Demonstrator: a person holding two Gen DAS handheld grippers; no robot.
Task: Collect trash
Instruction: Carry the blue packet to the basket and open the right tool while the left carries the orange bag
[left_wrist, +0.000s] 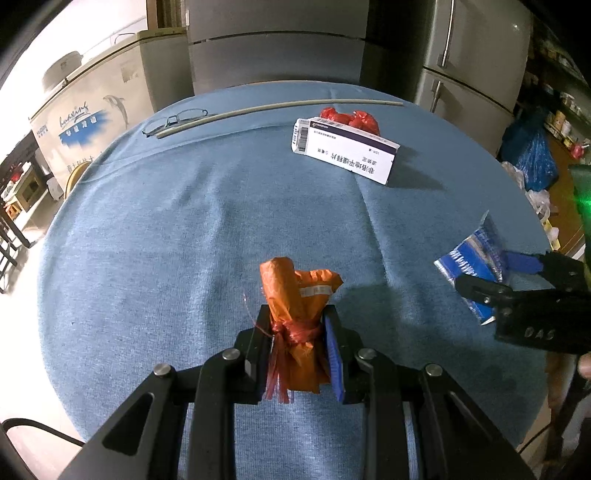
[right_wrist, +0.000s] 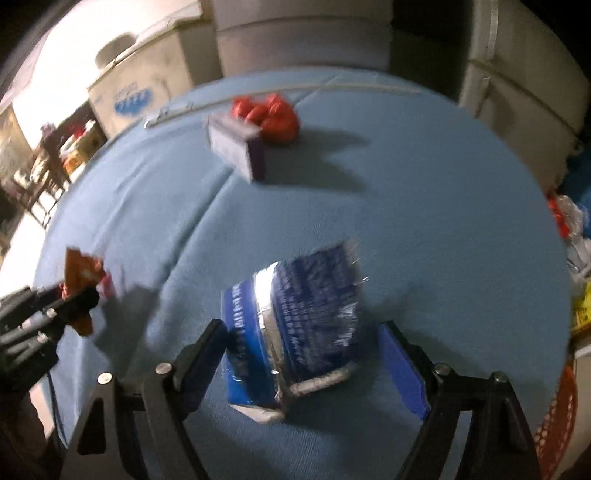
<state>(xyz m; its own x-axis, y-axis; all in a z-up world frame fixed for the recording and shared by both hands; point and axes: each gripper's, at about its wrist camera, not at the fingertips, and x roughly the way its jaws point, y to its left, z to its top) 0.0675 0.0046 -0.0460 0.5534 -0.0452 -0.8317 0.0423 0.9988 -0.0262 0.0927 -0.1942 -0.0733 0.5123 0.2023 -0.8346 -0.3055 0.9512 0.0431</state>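
Status: two pieces in play, two not yet touched, as far as we can see.

Our left gripper (left_wrist: 295, 325) is clamped on the orange wrapper bundle (left_wrist: 299, 302), pads pressing both sides near its tied red string, lower centre of the left wrist view. We can't tell if it's lifted off the blue tablecloth (left_wrist: 184, 221) or resting on it.

Our right gripper (right_wrist: 303, 354) has its jaws apart, straddling the blue foil packet (right_wrist: 295, 325) at lower centre of the right view. The left pad looks to be touching the packet, the right pad has a gap. That view is blurred, so the contact is uncertain. Not gripped, we judge.

Left to do: white medicine box (left_wrist: 347, 147) and the crumpled red bag (left_wrist: 351, 120) just behind it, upper right of centre in the left view.

No bin clearly identified. An orange mesh basket (right_wrist: 557, 417) sits at the lower right edge of the right view and may be the drop point.

Glasses (left_wrist: 173, 120) and a long rod (left_wrist: 277, 109) lie at the far table edge, probably not trash.
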